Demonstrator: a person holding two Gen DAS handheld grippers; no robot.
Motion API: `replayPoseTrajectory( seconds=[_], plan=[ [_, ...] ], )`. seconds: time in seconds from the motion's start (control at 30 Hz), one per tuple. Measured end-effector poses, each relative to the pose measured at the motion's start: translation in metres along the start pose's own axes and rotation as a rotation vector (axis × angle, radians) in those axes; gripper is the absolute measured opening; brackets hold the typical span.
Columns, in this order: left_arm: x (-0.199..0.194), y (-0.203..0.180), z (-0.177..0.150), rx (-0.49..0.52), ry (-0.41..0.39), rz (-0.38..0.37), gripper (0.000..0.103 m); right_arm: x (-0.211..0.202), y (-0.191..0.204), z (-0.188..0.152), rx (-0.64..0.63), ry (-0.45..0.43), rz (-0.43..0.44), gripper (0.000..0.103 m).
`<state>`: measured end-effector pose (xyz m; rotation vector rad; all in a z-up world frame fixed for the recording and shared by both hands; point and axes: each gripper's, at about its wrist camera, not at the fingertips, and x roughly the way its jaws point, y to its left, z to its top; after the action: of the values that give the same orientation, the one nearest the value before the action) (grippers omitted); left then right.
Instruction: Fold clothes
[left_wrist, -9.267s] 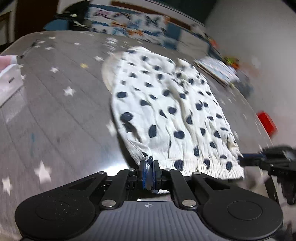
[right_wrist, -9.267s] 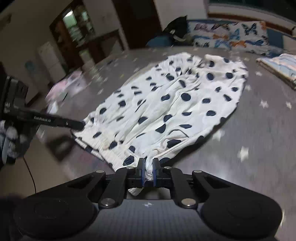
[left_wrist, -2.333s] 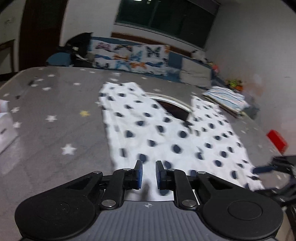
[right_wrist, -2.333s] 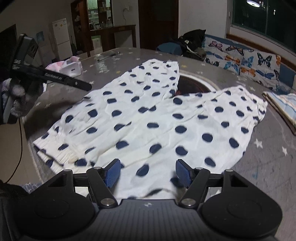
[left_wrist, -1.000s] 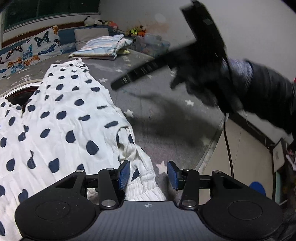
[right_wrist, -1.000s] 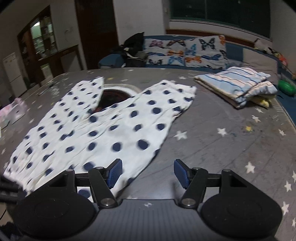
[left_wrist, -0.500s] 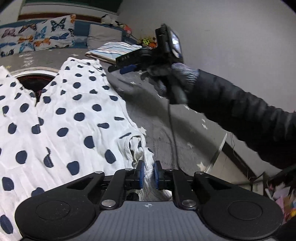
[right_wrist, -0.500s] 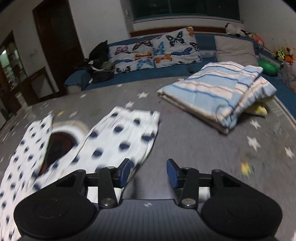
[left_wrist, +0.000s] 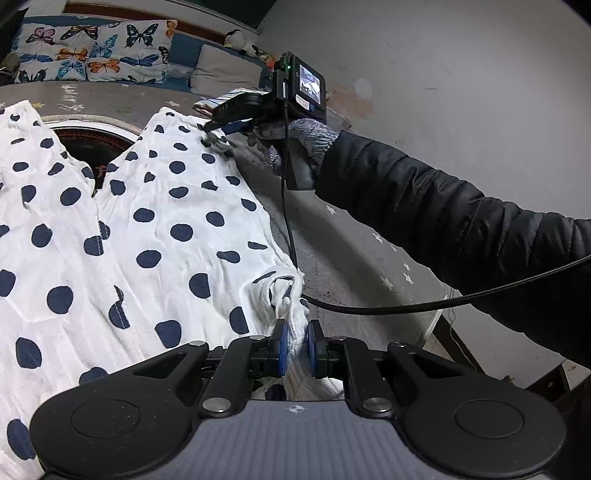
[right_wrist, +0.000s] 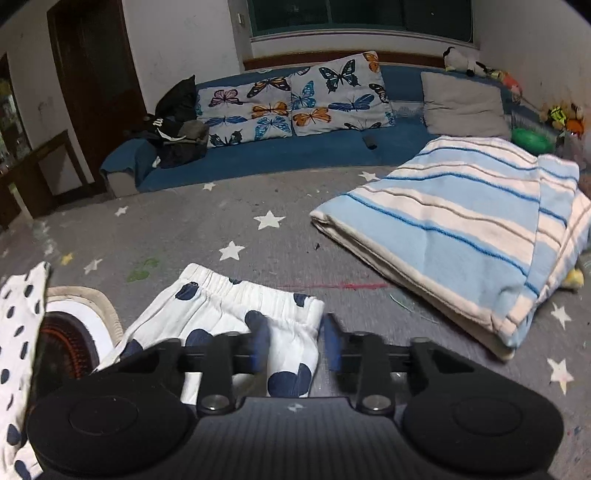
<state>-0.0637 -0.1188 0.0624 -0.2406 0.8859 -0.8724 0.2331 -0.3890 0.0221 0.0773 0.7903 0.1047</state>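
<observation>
Spotted trousers (left_wrist: 155, 229): white, navy dots, spread flat on grey starred table (right_wrist: 295, 236), both legs fanned apart over a round inset.
Fabric: thin, crinkled, soft; likely light, limp, prone to sag and bunch between holds.
Holds: gathered waistband corner and elastic leg cuff (right_wrist: 236, 295), the firmest edges.
Left claw (left_wrist: 295, 345): pressed together, pinching the waistband corner.
Right claw (right_wrist: 293, 343): spread, astride the outer corner of the cuff, not yet nipping.
Nearby: striped blanket (right_wrist: 461, 240), folded, apart from the trousers.
Fold stage: unfolded, 1 layer flat.
</observation>
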Motion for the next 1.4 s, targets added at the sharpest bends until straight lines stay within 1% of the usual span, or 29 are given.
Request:
replayPoseTrajectory(
  seconds=[0.03, 0.07, 0.27, 0.37, 0.6, 0.7, 0.77, 0.83, 0.97, 1.13, 1.27, 1.4],
  plan=[
    [-0.002, 0.0, 0.0, -0.001, -0.005, -0.002, 0.012, 0.0, 0.002, 0.001, -0.005, 0.003, -0.009, 0.014],
    [-0.004, 0.0, -0.001, -0.003, -0.013, -0.002, 0.012, -0.003, 0.003, 0.005, -0.001, -0.002, -0.014, 0.007],
    [-0.031, 0.005, -0.01, -0.042, -0.081, -0.012, 0.01, -0.023, 0.01, 0.026, 0.019, -0.029, -0.045, 0.006],
    [-0.052, 0.011, -0.018, -0.071, -0.124, -0.003, 0.01, -0.04, 0.025, 0.044, 0.018, -0.058, -0.04, 0.006],
    [-0.111, 0.029, -0.043, -0.161, -0.252, 0.014, 0.009, -0.059, 0.106, 0.081, -0.052, -0.113, 0.01, 0.006],
    [-0.13, 0.038, -0.055, -0.203, -0.298, 0.029, 0.009, -0.066, 0.142, 0.097, -0.083, -0.135, 0.032, 0.006],
    [-0.142, 0.044, -0.063, -0.235, -0.326, 0.042, 0.009, -0.063, 0.172, 0.1, -0.111, -0.14, 0.053, 0.006],
    [-0.151, 0.05, -0.071, -0.265, -0.347, 0.053, 0.009, -0.058, 0.197, 0.101, -0.129, -0.138, 0.071, 0.006],
    [-0.167, 0.059, -0.086, -0.314, -0.376, 0.077, 0.009, -0.036, 0.256, 0.098, -0.17, -0.113, 0.111, 0.006],
    [-0.175, 0.071, -0.101, -0.381, -0.389, 0.103, 0.009, -0.009, 0.317, 0.083, -0.229, -0.07, 0.149, 0.006],
    [-0.178, 0.079, -0.111, -0.425, -0.383, 0.118, 0.009, 0.01, 0.352, 0.066, -0.263, -0.033, 0.183, 0.006],
    [-0.18, 0.082, -0.116, -0.445, -0.375, 0.132, 0.01, 0.02, 0.373, 0.05, -0.275, -0.006, 0.223, 0.007]
  ],
)
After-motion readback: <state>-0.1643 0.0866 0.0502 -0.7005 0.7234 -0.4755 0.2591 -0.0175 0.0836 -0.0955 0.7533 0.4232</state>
